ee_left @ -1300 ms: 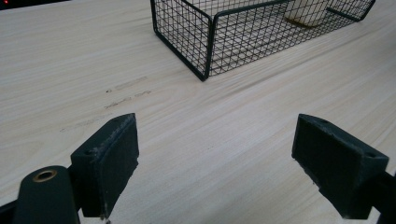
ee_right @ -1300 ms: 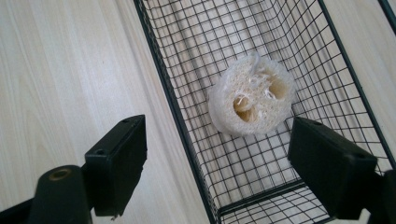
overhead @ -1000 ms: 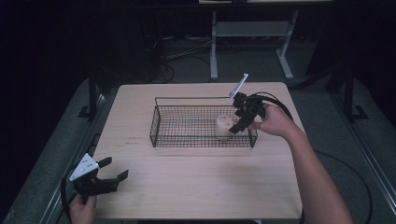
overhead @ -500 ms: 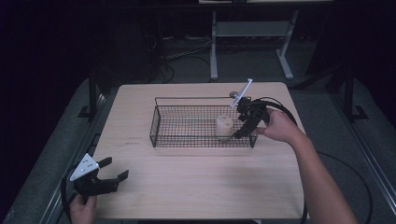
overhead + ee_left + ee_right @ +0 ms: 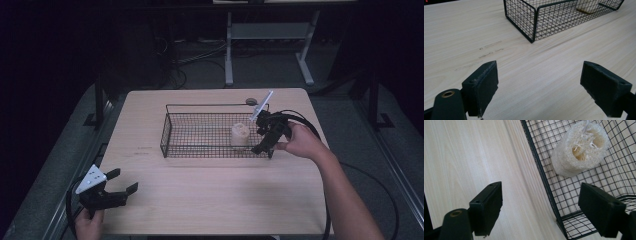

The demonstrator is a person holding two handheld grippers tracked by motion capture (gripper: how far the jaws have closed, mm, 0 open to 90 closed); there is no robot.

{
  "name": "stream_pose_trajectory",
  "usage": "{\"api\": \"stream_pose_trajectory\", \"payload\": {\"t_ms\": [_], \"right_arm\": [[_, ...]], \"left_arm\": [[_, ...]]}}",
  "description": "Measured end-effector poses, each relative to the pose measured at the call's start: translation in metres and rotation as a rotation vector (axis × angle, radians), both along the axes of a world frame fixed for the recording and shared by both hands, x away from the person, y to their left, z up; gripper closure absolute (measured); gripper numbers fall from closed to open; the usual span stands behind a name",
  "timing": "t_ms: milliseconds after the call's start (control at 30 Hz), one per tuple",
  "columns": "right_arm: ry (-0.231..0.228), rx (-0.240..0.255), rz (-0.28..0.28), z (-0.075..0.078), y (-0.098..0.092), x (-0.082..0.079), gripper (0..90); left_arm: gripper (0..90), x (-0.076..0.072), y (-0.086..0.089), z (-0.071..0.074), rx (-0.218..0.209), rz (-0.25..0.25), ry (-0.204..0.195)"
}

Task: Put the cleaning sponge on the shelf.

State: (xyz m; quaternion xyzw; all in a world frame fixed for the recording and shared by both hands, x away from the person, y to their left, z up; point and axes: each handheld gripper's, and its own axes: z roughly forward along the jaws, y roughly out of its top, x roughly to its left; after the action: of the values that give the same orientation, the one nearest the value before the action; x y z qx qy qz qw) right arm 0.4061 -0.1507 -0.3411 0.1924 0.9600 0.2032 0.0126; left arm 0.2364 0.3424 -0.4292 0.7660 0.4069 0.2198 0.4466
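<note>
Two grippers are at work over a pale wooden table [image 5: 215, 200]. One, the right gripper [image 5: 263, 146], hangs at the right end of a black wire basket [image 5: 200, 150], tipped downward, with its jaws spread apart and nothing between them. In the right gripper view those jaws straddle the basket's corner wall: one jaw is over bare table outside the wire, the other over the mesh floor inside. A loofah piece [image 5: 580, 151], a short pale cylinder with a hollow, fibrous core, lies on the mesh floor of the basket, near the right end and just beyond the jaws, not touching them. From the high view the loofah [image 5: 239, 135] sits inside the basket close to the right wall, just beside the gripper. The left gripper [image 5: 122, 191] rests low near the front left corner of the table, well apart from the basket, its jaws wide open and empty, pointing across the bare wood toward the basket's left end.
</note>
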Motion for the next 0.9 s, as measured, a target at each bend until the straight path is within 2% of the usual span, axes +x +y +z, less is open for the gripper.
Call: {"api": "stream_pose_trajectory", "payload": {"t_ms": [733, 900], "right_arm": [[0.003, 0.027, 0.012, -0.009, -0.008, -0.019, 18.3], [-0.007, 0.017, 0.017, -0.008, -0.007, -0.023, 18.0]], "left_arm": [[14.0, 0.000, -0.001, 0.000, 0.004, -0.005, 0.000], [14.0, 0.000, -0.001, 0.000, 0.004, -0.006, -0.001]]}}
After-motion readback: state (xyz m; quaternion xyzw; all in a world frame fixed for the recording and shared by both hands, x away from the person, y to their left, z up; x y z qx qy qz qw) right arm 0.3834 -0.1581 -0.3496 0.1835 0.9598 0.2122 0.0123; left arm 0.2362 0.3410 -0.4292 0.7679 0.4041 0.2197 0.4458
